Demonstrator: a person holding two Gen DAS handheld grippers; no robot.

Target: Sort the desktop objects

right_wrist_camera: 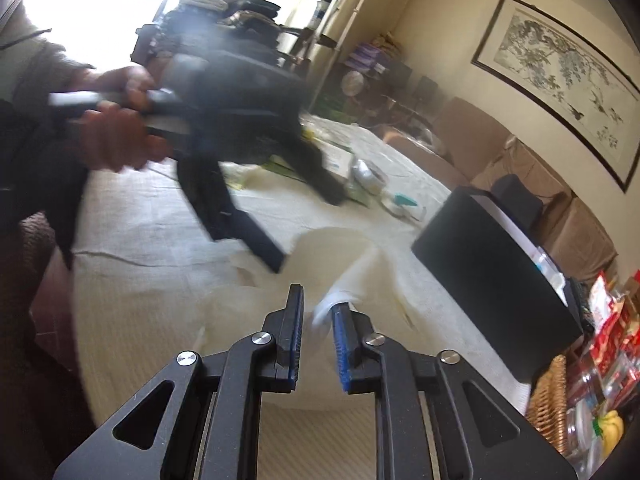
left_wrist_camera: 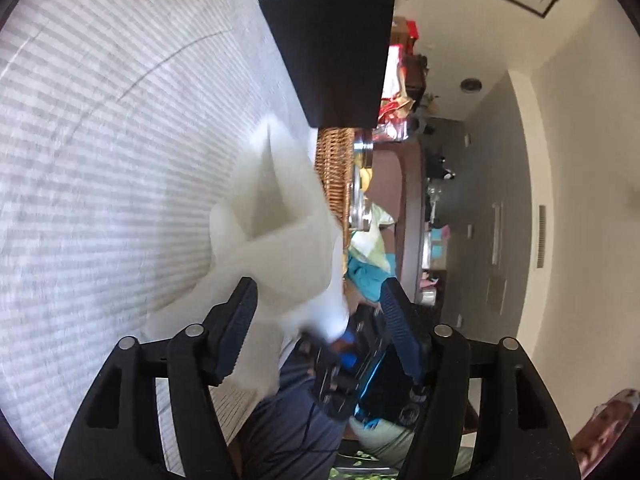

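Both views are motion-blurred, the left one rolled nearly sideways. A white crumpled thing, tissue or soft cloth (left_wrist_camera: 276, 236), fills the middle of the left wrist view, over the pale striped tablecloth (left_wrist_camera: 100, 140). The left gripper (left_wrist_camera: 318, 308) stands wide, fingers well apart; the white material lies between and against the left finger, but nothing shows it clamped. In the right wrist view the same white cloth (right_wrist_camera: 344, 276) lies bunched on the table just ahead of the right gripper (right_wrist_camera: 318, 308), whose jaws are narrow with a visible gap; a fold of white sits at the tip of the right blue pad (right_wrist_camera: 340, 340), and whether it is pinched cannot be told. The person's hand (right_wrist_camera: 116, 136) drives the left tool across the frame from the left. A black box (right_wrist_camera: 492, 264) stands to the right on the table, with a wicker basket (right_wrist_camera: 550, 396) at the edge beyond it; small clutter sits farther back. Judged step: gathering the white cloth before it goes to a container, likely box or basket. The next move would call for one claw to close firmly on a thick fold, then lift clear without dragging the tablecloth.
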